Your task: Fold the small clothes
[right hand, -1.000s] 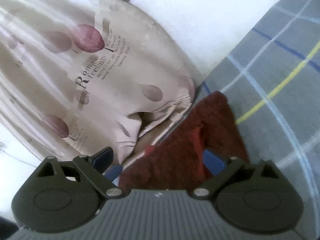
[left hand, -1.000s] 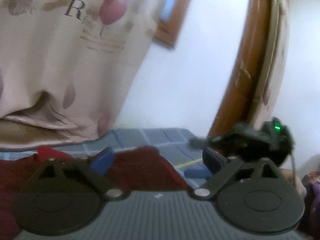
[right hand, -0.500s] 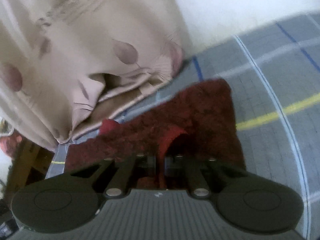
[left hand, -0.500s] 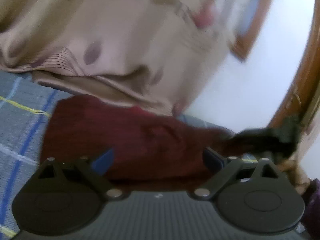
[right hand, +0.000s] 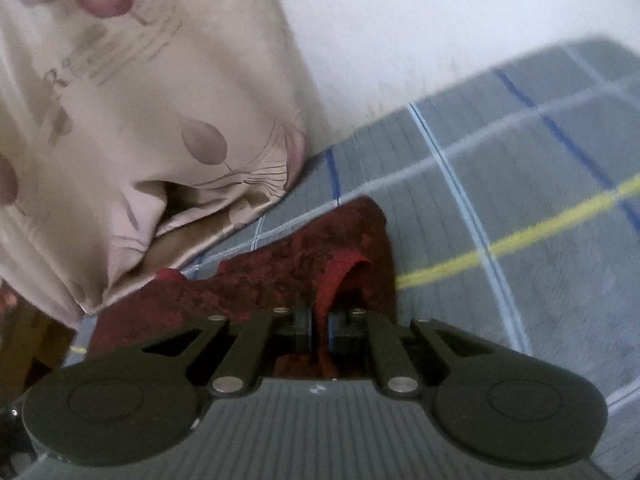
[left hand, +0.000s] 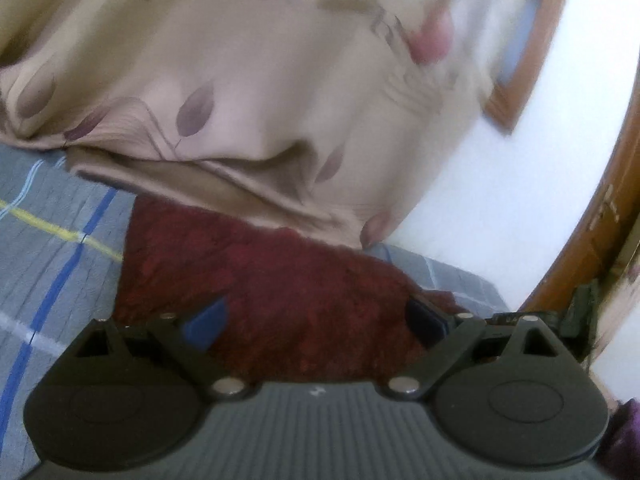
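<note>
Item, nearest: right gripper [right hand: 319, 326], pitched downward toward the bed, its black linkage arms drawn in and its blue-padded fingers [right hand: 307, 322] pressed together on a raised ridge of the dark red garment [right hand: 304, 264], which stands up between them. Item: left gripper [left hand: 316, 316], tilted less steeply, fingers spread wide, one blue pad [left hand: 206, 322] at the left and a darker one at the right; the red cloth lies under the gap, and neither pad visibly presses it. Item: the garment itself, a small fuzzy maroon piece, lying on the grey checked bedsheet [right hand: 520, 184] with blue, white and yellow lines, its far edge close under the hanging cloth. Item, behind: beige curtain [left hand: 240, 92] printed with mauve leaves and lettering, its hem bunched on the sheet just beyond the garment. Item, farthest: white wall [right hand: 420, 32]. Particulars by view: the right wrist view alone shows the pinched fold, a brighter red inner edge curling at the garment's near corner, and dark wooden furniture [right hand: 28, 332] low at the left, too blurred to identify. The left wrist view alone shows the garment's broad flat spread, a wooden-framed panel [left hand: 524, 60] on the wall, a curved brown wooden edge [left hand: 592, 216] at the right, and part of a black device [left hand: 580, 312] beside it, too obscured to identify.
</note>
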Action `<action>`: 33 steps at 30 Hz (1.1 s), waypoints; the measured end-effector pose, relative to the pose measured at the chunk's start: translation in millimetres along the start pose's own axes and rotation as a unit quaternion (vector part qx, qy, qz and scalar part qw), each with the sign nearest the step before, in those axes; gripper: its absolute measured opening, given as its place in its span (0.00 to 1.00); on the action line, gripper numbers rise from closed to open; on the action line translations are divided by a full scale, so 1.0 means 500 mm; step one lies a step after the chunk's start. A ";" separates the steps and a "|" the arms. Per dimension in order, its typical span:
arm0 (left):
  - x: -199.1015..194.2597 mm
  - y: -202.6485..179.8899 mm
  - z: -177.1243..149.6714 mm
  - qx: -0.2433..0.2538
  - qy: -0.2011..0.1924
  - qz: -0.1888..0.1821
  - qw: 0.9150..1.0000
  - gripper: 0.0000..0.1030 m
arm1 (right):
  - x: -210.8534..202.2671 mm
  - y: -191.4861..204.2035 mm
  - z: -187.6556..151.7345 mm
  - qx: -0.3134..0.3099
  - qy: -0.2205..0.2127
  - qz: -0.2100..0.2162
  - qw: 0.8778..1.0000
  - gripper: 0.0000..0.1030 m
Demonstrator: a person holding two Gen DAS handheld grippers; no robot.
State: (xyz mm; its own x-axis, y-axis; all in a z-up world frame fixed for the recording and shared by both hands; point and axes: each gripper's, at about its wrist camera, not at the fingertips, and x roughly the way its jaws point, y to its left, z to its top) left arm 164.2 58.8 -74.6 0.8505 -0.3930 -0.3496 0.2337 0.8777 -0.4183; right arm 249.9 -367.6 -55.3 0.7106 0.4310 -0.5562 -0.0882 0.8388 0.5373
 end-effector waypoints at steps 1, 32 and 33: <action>0.011 -0.003 0.002 0.010 0.002 0.008 1.000 0.93 | 0.003 0.003 -0.001 -0.010 0.002 -0.004 1.000 0.12; 0.043 -0.009 -0.058 0.036 0.001 -0.004 0.999 0.98 | 0.313 0.228 0.120 -0.315 0.217 0.034 0.923 0.61; 0.043 -0.008 -0.058 0.035 0.000 -0.005 0.999 0.98 | 0.312 0.239 0.113 -0.338 0.207 0.030 0.918 0.39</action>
State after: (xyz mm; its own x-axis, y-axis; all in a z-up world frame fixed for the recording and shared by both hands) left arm 167.9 39.0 -104.9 0.8477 -0.4016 -0.3466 0.2740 0.8909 -0.3622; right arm 389.5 -219.1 -42.2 0.3771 0.4557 -0.8064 -0.6311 0.7636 0.1364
